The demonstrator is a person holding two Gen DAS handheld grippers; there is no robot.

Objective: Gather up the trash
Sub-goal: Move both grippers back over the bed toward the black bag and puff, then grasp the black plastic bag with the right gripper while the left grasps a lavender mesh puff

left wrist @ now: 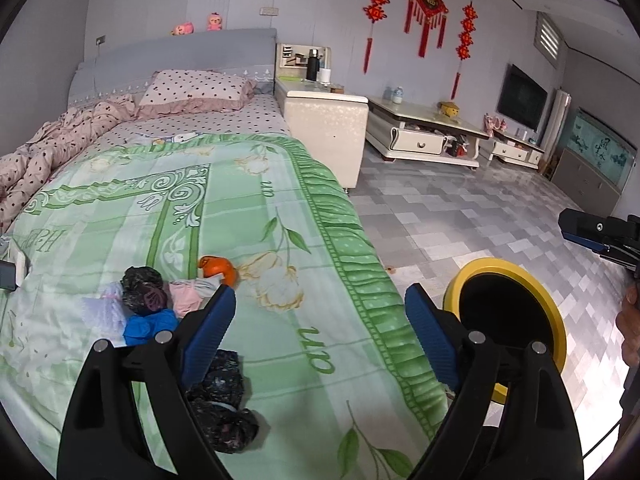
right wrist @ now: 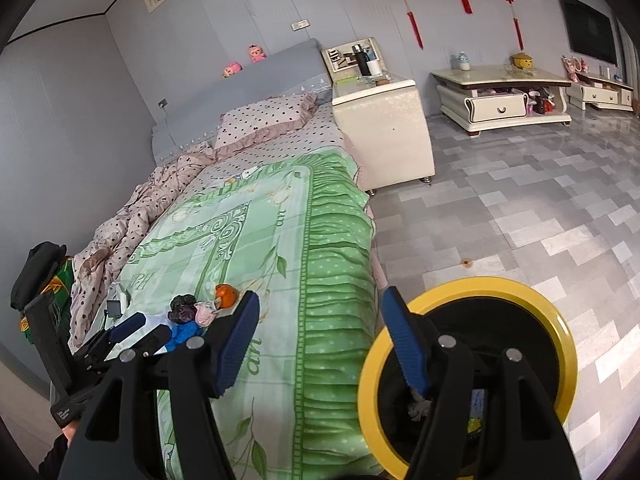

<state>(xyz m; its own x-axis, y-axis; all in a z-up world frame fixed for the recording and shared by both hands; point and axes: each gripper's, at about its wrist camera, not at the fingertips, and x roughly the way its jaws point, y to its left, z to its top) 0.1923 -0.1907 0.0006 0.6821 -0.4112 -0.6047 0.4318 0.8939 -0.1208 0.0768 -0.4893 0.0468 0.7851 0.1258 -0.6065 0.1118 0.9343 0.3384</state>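
Two grippers: both over the near edge of the bed, nothing between either pair of fingers.
Left gripper: fingers spread wide, empty, above the green quilt.
Right gripper: fingers apart, empty; right finger sits over the bin mouth in its own view.
Bin: yellow rim, black inside, on the tiled floor just right of the bed.
Trash pile: on the quilt, near left; black crumpled bag, pink wad, blue wad, white wad touching one another.
Orange peel: just right of the pile.
Second black bag: nearer, partly behind the left finger.
Bin contents: a few scraps, too dark to identify.
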